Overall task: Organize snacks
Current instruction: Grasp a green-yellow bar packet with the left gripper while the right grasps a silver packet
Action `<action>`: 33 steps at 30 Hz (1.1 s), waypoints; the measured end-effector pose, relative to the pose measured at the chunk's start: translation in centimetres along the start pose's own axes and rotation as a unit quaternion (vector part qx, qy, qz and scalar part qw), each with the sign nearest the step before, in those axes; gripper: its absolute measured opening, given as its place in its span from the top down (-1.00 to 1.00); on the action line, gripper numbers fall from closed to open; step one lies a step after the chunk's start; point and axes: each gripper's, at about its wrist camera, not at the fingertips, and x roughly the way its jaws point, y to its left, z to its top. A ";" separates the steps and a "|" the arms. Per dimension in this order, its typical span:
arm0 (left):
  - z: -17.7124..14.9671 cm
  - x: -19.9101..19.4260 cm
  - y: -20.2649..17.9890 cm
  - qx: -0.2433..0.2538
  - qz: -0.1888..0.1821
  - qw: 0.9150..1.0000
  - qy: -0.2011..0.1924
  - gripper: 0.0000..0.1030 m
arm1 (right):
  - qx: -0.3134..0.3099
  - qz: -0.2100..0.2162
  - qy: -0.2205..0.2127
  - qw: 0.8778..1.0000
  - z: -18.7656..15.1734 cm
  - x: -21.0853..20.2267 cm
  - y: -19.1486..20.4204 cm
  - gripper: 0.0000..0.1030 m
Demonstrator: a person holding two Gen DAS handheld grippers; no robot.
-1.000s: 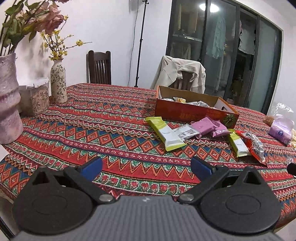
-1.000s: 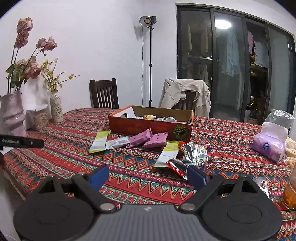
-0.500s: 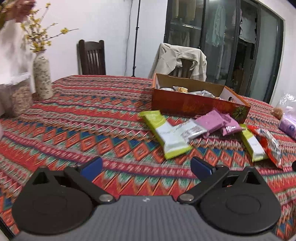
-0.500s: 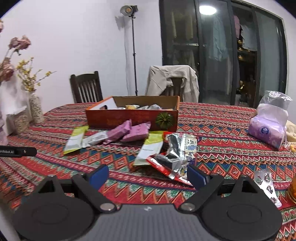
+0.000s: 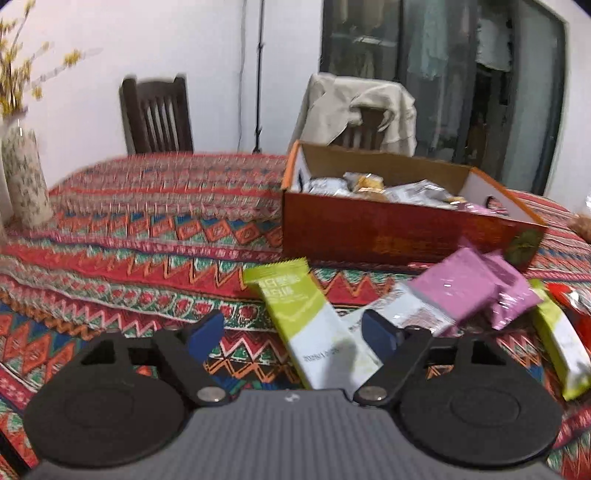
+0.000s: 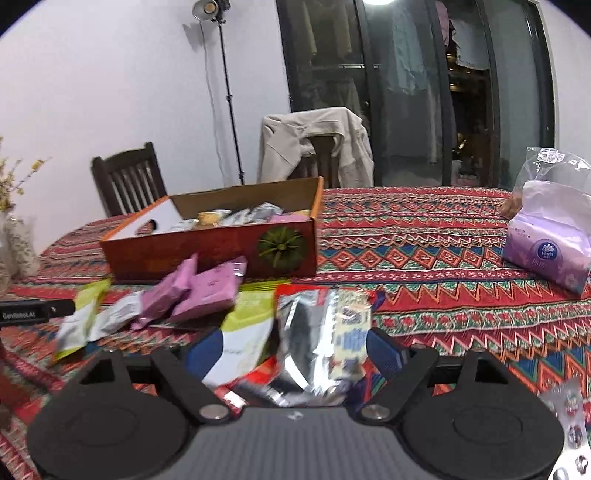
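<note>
We identify a home dining room: a counter under a patterned woven cloth (image 5: pixel 155 221), wooden dining chairs (image 5: pixel 157 114), a jacket (image 6: pixel 314 140) draped over one, a flower vase (image 5: pixel 22 177), and clothes hanging behind glass doors (image 6: pixel 406 92).

The room was lit evenly but rather dimly, with a soft indoor cast. A ceiling light (image 6: pixel 380 1) glared at the top edge of the right wrist view, mirrored in the dark glass doors (image 6: pixel 417 92). Motion blur smeared both views, most on the tablecloth (image 5: pixel 147 236) and the flowers (image 5: pixel 22 70) at the left. Fisheye bending curved the doors and walls, and dark corners vignetted the right wrist view. The silver foil packet (image 6: pixel 310 343) showed bright glints.
</note>
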 end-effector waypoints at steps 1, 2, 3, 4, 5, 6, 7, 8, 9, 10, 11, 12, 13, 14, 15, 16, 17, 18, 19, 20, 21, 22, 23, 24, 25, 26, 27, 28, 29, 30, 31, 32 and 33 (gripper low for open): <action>0.1 0.6 0.2 -0.008 -0.006 1.000 0.007 -0.54 | -0.001 -0.004 0.002 1.000 0.1 0.5 -0.1 -0.63; 0.1 0.9 0.3 -0.014 -0.009 1.000 0.011 -0.54 | -0.003 -0.010 0.006 1.000 0.2 1.1 -0.2 -0.63; 0.2 1.3 0.4 -0.018 -0.013 1.000 0.014 -0.54 | -0.005 -0.016 0.008 1.000 0.3 1.6 -0.4 -0.63; 0.2 1.6 0.4 -0.019 -0.013 1.000 0.017 -0.54 | -0.005 -0.020 0.011 1.000 0.4 2.0 -0.5 -0.63; 0.1 1.8 0.3 -0.019 -0.013 1.000 0.017 -0.54 | -0.006 -0.022 0.015 1.000 0.4 2.4 -0.6 -0.63; 0.1 2.0 0.2 -0.016 -0.016 1.000 0.016 -0.54 | -0.005 -0.024 0.019 1.000 0.4 2.9 -0.7 -0.63; 0.0 2.2 0.0 -0.012 -0.020 1.000 0.018 -0.54 | -0.005 -0.025 0.023 0.999 0.4 3.2 -0.8 -0.63; -0.1 2.4 -0.1 -0.010 -0.022 0.999 0.021 -0.54 | -0.005 -0.024 0.028 0.999 0.4 3.6 -0.9 -0.63; -0.1 2.6 -0.3 -0.009 -0.023 0.999 0.024 -0.52 | -0.004 -0.023 0.032 0.999 0.3 4.0 -1.0 -0.63; -0.2 2.8 -0.3 -0.006 -0.022 0.999 0.023 -0.46 | -0.005 -0.022 0.036 0.999 0.3 4.4 -1.0 -0.63; -0.3 2.8 -0.6 0.002 -0.014 1.000 0.020 -0.32 | -0.007 -0.022 0.039 0.999 0.3 4.7 -1.0 -0.63; -0.3 2.8 -0.8 0.010 -0.010 1.000 0.018 -0.22 | -0.006 -0.020 0.041 0.999 0.3 4.9 -1.0 -0.63; -0.4 2.7 -0.9 0.018 -0.010 1.000 0.017 0.00 | -0.005 -0.018 0.041 0.999 0.3 5.0 -1.0 -0.63; -0.5 2.6 -1.0 0.024 -0.007 1.000 0.016 0.16 | -0.004 -0.015 0.042 0.999 0.4 5.1 -1.0 -0.62; -0.4 2.5 -1.0 0.026 -0.011 0.999 0.017 0.21 | -0.004 -0.013 0.044 0.999 0.4 5.2 -1.0 -0.61; -0.5 2.3 -0.9 0.025 -0.018 0.999 0.018 0.24 | -0.003 -0.009 0.045 0.999 0.4 5.2 -1.0 -0.60; -0.4 2.2 -0.8 0.021 -0.022 0.999 0.019 0.25 | -0.001 -0.004 0.046 0.999 0.4 5.2 -1.1 -0.53; -0.5 2.1 -0.7 0.018 -0.025 0.999 0.019 0.26 | 0.006 0.005 0.048 0.999 0.4 5.2 -1.3 -0.44; -0.5 1.9 -0.6 0.015 -0.027 0.999 0.020 0.26 | 0.011 0.010 0.050 0.999 0.4 5.2 -1.5 -0.37; -0.6 1.6 -0.6 0.012 -0.028 0.999 0.019 0.26 | 0.012 0.012 0.049 0.999 0.4 5.0 -1.6 -0.13; -0.7 1.2 -0.6 0.011 -0.030 0.999 0.017 0.26 | 0.009 0.008 0.050 0.999 0.4 4.8 -1.6 -0.06; -0.8 0.7 -0.6 0.010 -0.031 0.999 0.013 0.26 | 0.006 0.005 0.049 0.999 0.3 4.5 -1.5 -0.06; -0.9 0.1 -0.6 0.010 -0.033 0.999 0.010 0.26 | 0.005 0.005 0.046 0.999 0.2 4.2 -1.5 -0.06; -1.0 -0.5 -0.6 0.009 -0.035 0.999 0.006 0.26 | 0.006 0.007 0.046 0.999 0.1 3.9 -1.4 -0.05; -1.1 -1.3 -0.6 0.007 -0.037 0.999 0.001 0.27 | 0.006 0.010 0.044 0.999 -0.1 3.5 -1.4 -0.05; -1.1 -2.0 -0.5 0.006 -0.038 0.999 -0.003 0.27 | 0.007 0.010 0.040 0.999 -0.2 2.9 -1.3 -0.05; -1.2 -3.0 -0.5 0.006 -0.040 0.999 -0.009 0.27 | 0.006 0.009 0.035 0.999 -0.2 2.4 -1.3 -0.05; -1.3 -4.0 -0.5 0.007 -0.042 0.999 -0.016 0.26 | 0.004 0.009 0.027 1.000 -0.2 1.6 -1.1 -0.05; -1.4 -4.8 -0.6 0.007 -0.044 0.999 -0.021 0.26 | 0.004 0.010 0.021 1.000 -0.2 0.8 -1.0 -0.04; -1.6 -5.8 -0.6 0.009 -0.047 0.999 -0.026 0.26 | 0.004 0.011 0.016 1.000 -0.2 0.1 -0.9 -0.05; -1.8 -6.8 -0.7 0.012 -0.051 0.998 -0.031 0.26 | 0.002 0.012 0.009 1.000 -0.3 -0.9 -0.7 -0.05; -1.9 -7.7 -0.7 0.015 -0.055 0.998 -0.037 0.26 | -0.002 0.013 0.003 1.000 -0.3 -1.7 -0.5 -0.04; -2.1 -8.7 -0.8 0.017 -0.059 0.997 -0.043 0.26 | -0.007 0.016 -0.002 1.000 -0.5 -2.6 -0.2 -0.04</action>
